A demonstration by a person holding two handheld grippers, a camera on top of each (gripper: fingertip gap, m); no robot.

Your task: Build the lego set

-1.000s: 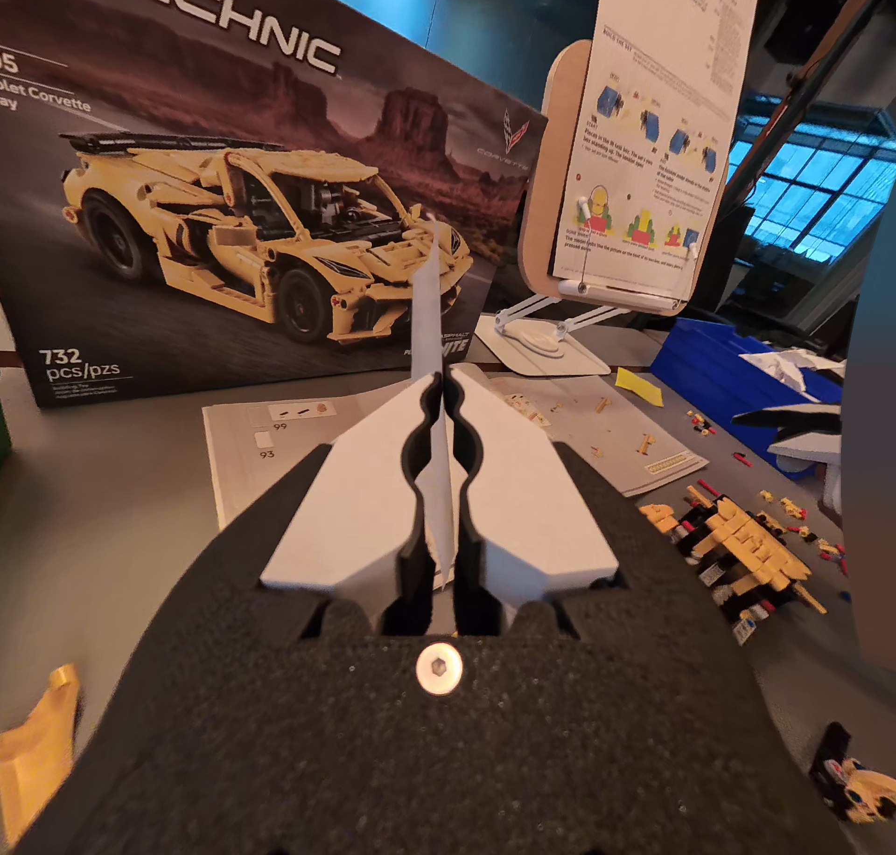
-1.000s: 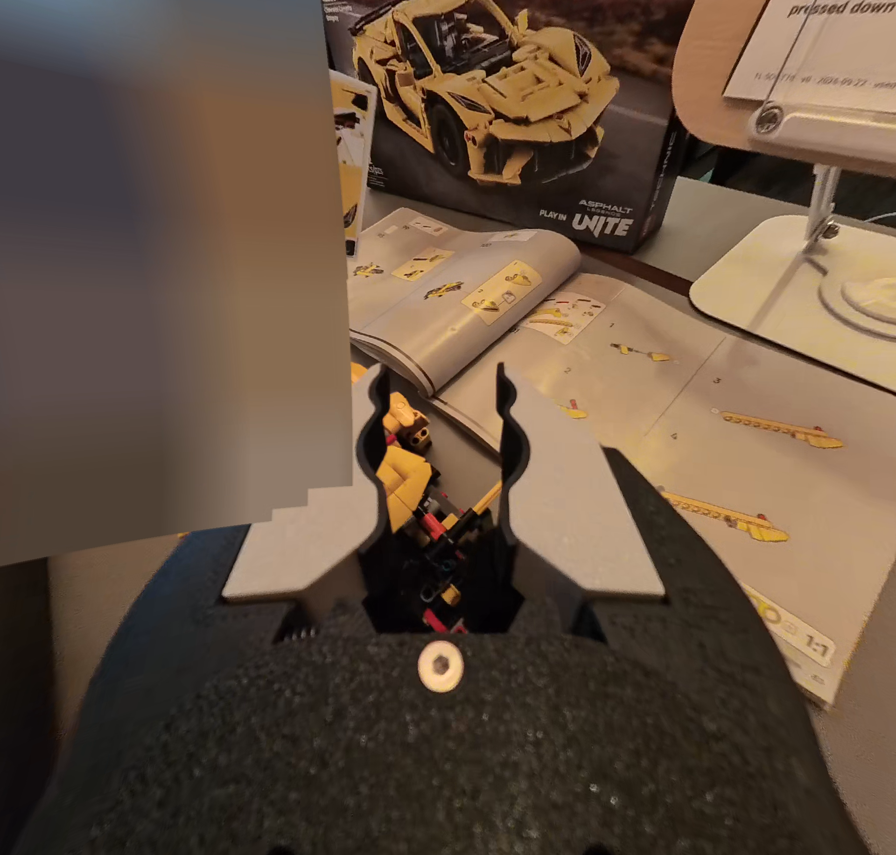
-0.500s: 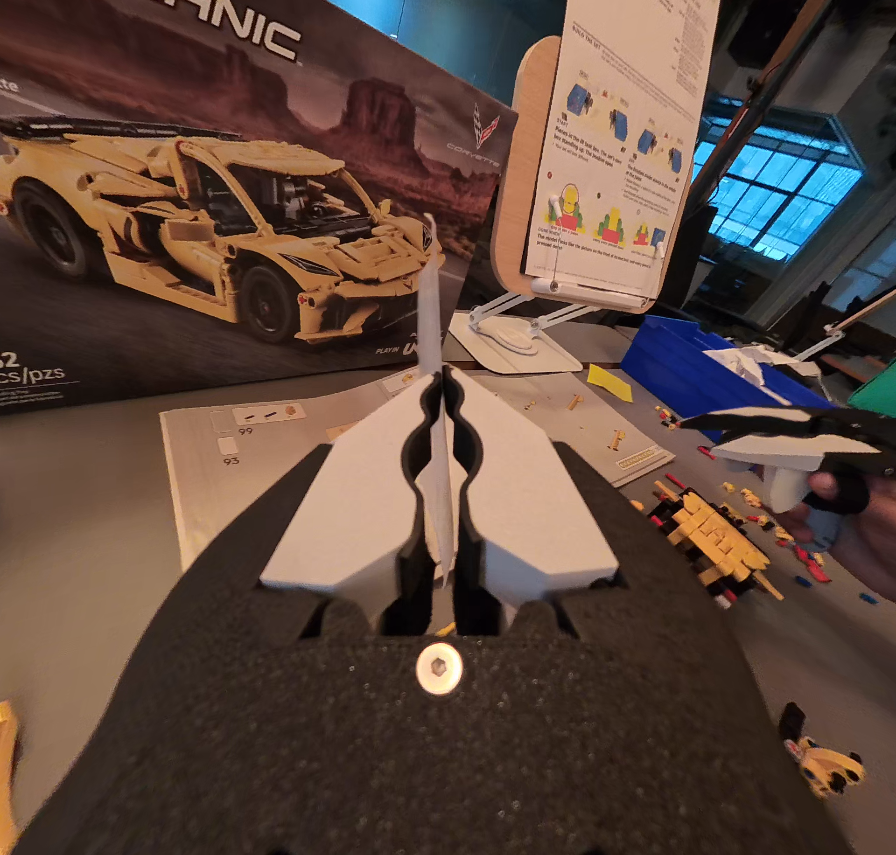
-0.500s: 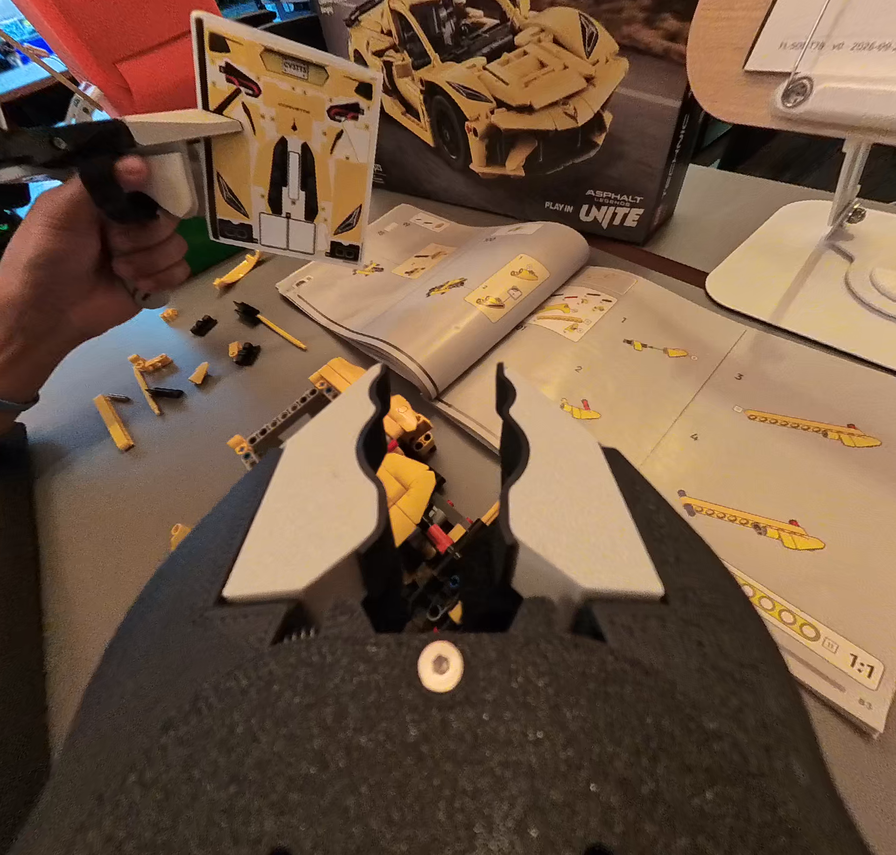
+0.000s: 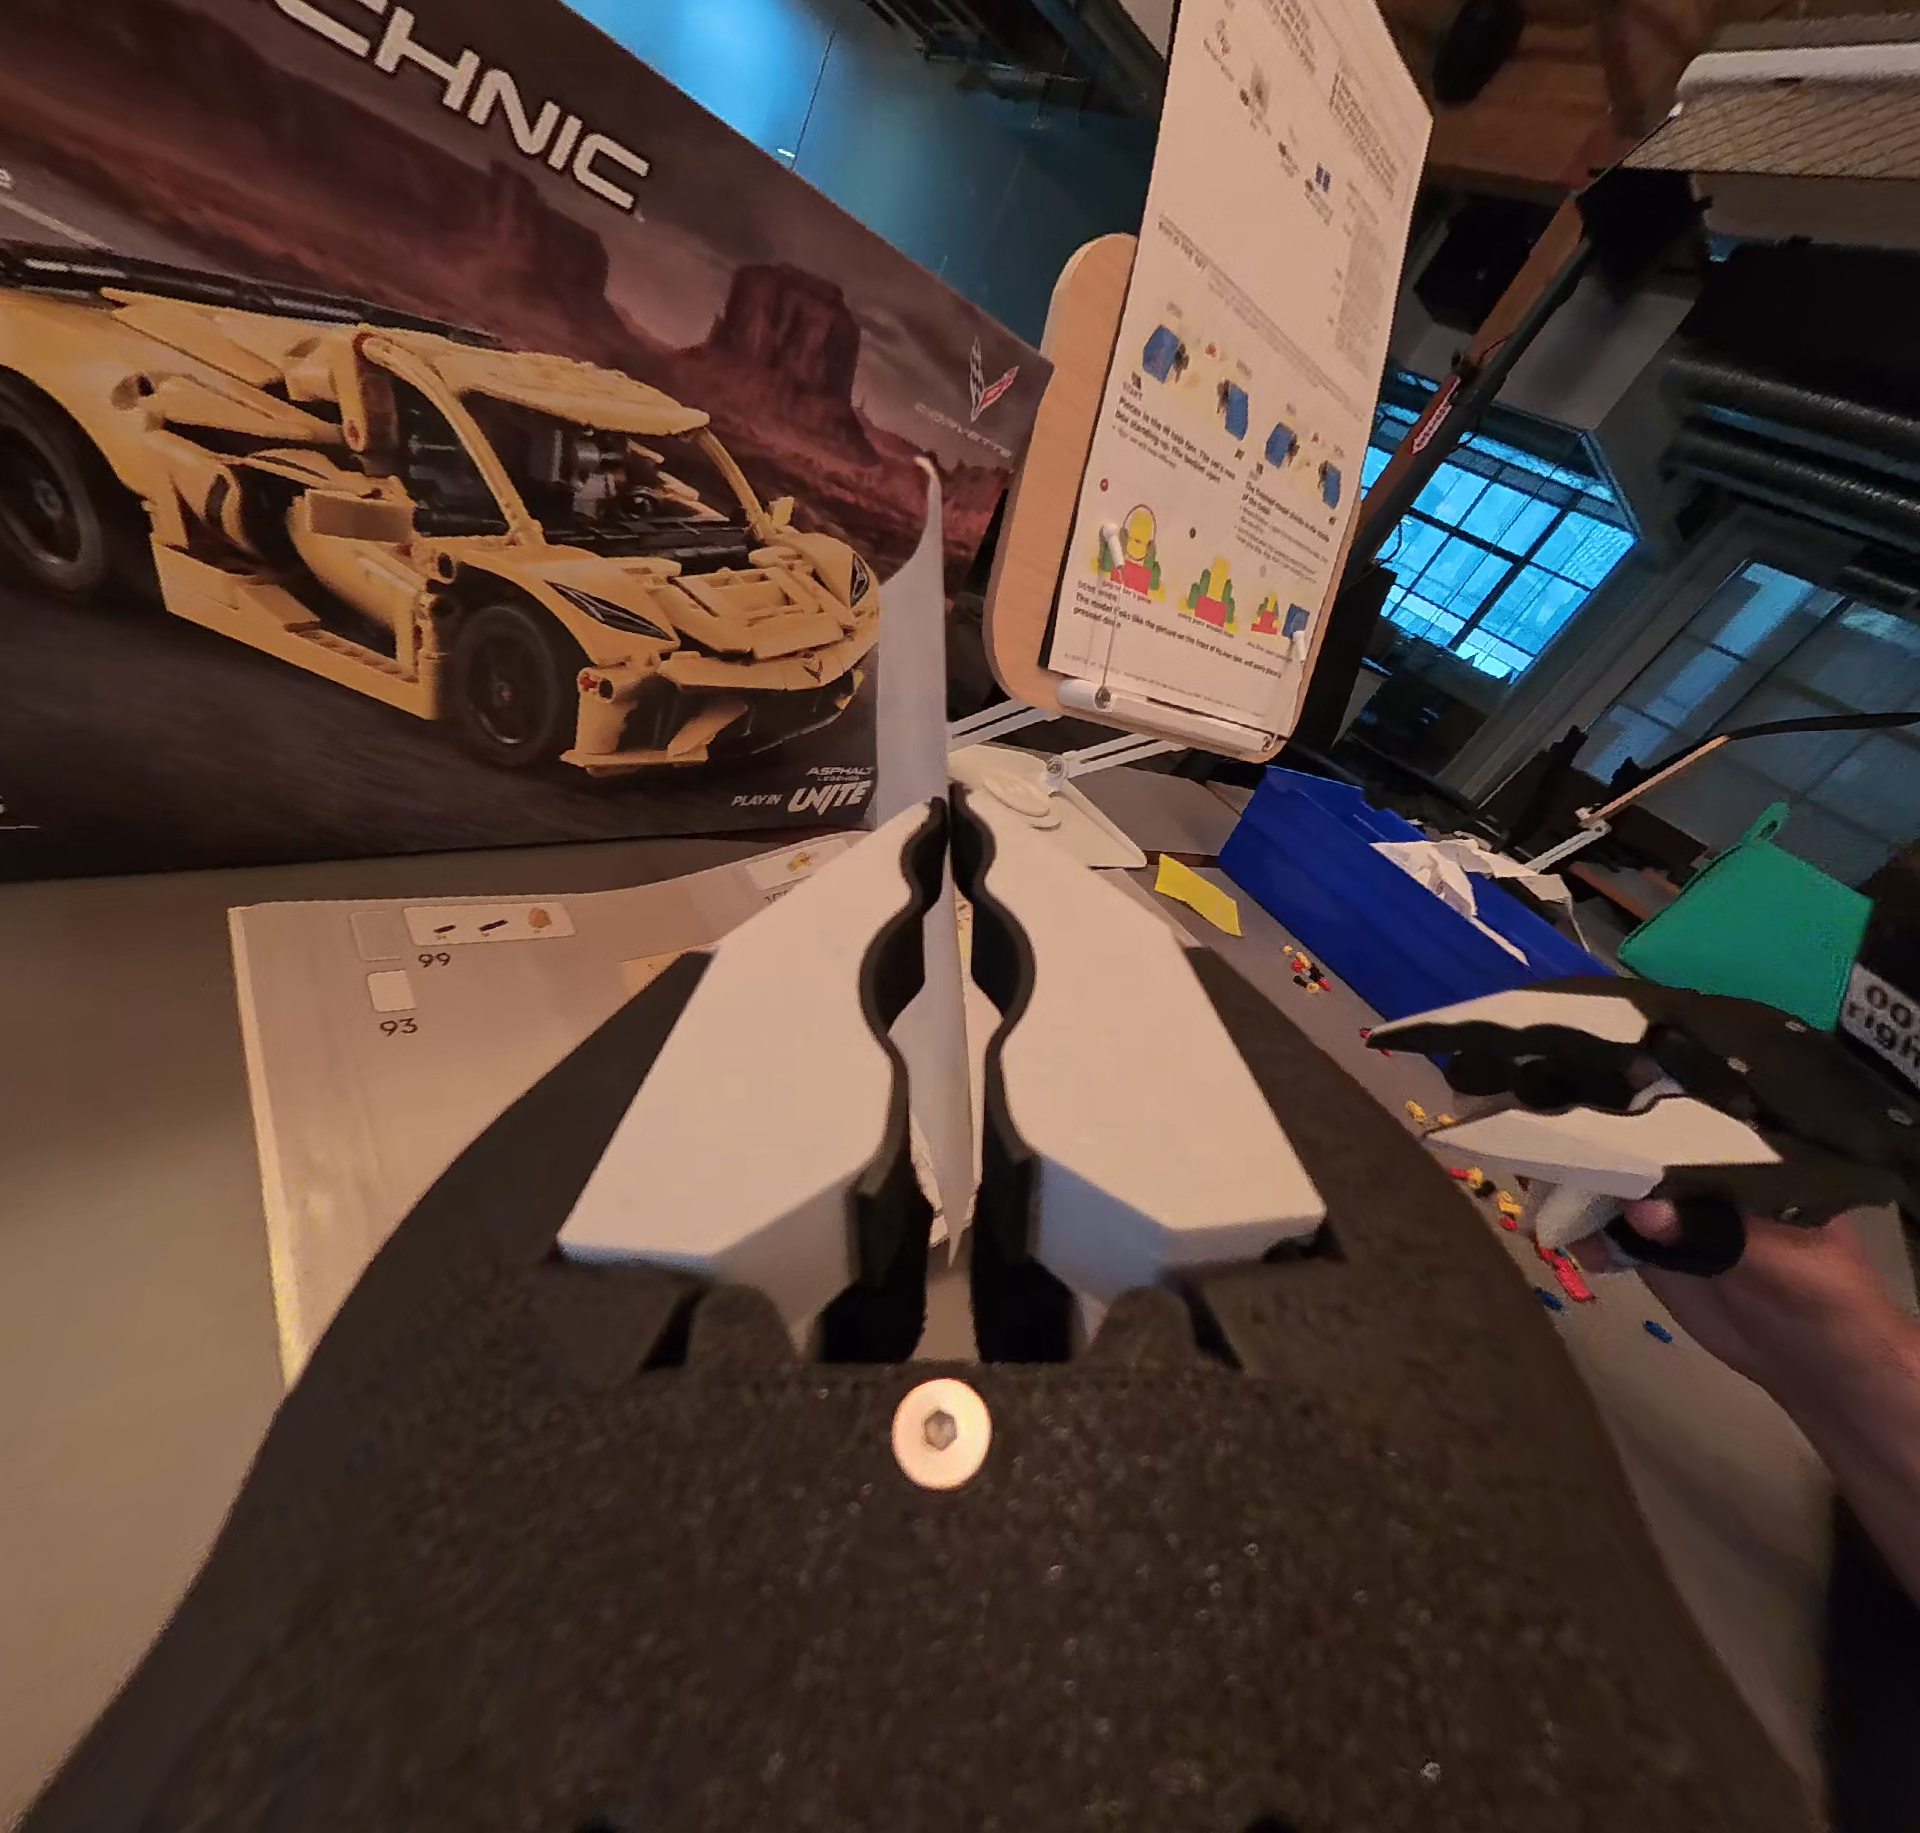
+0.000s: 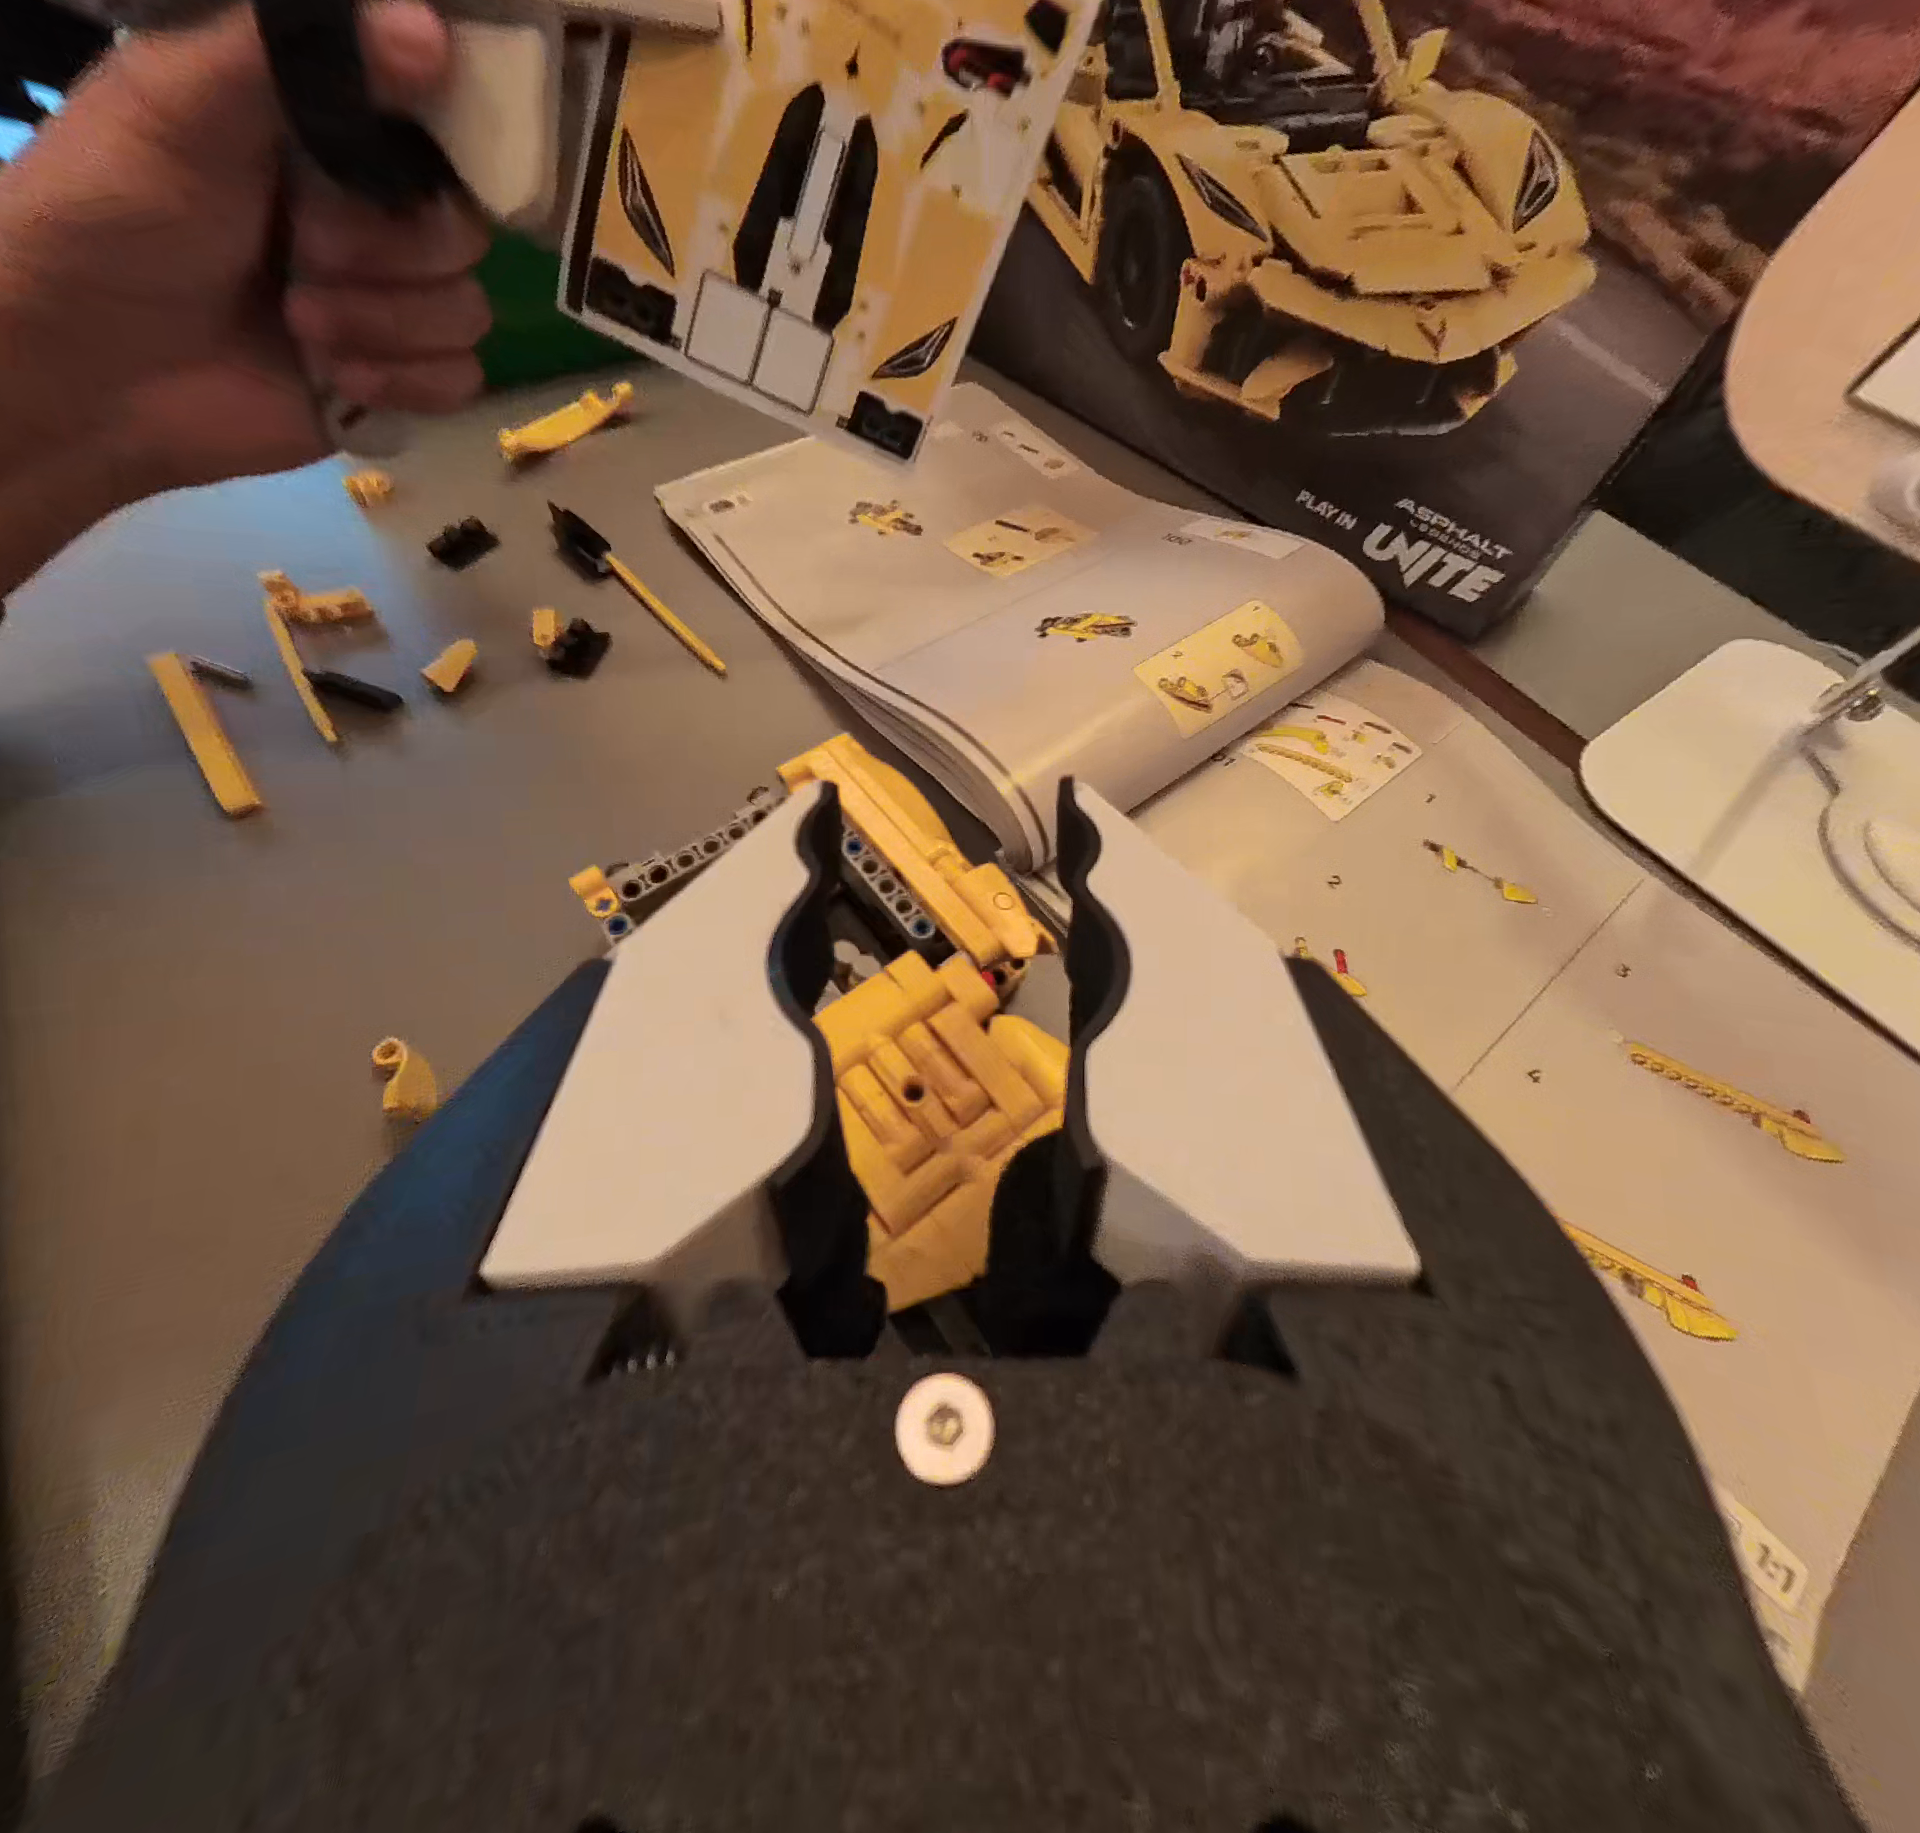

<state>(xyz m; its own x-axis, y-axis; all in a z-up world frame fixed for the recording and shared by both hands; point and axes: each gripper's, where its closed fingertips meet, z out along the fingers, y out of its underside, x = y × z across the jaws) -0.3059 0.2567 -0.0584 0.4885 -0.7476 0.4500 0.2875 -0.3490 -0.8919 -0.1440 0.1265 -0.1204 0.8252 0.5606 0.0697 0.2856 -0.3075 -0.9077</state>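
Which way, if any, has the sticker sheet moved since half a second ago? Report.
Yes: the sticker sheet has shifted right against the box, covering more of its left end.

box [image 5: 416, 433] cut off left | sticker sheet [image 6: 821, 183] top cropped | model [image 6: 935, 1087] partly hidden by jaws

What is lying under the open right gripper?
Under the right gripper, a partly built yellow model lies on the grey table, beside the open booklet. The gripper body covers the model's near end.
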